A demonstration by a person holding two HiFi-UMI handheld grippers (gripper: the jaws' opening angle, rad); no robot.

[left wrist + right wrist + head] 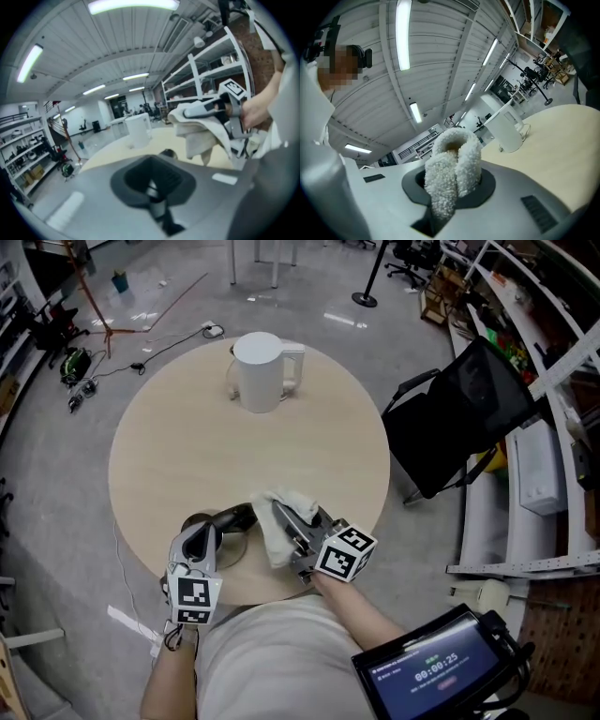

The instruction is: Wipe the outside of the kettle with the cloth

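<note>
Though nubbly, cloth point(452, 173) in right gripper point(281, 517)

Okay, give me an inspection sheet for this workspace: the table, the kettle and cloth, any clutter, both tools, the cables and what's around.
Surface: round pale wood table, holding only the job's things.
Job's things: white kettle upright at the far side; white cloth at the near edge, well apart from the kettle.
Clutter: nothing seen on the table.
Grippers: right tool shut on the cloth; left tool beside it, jaws look together, holding nothing.
Cables: kettle cord looped at the kettle's left; floor cables beyond the table.
Surroundings: black chair to the right, shelving past it, timer screen by the person.
</note>
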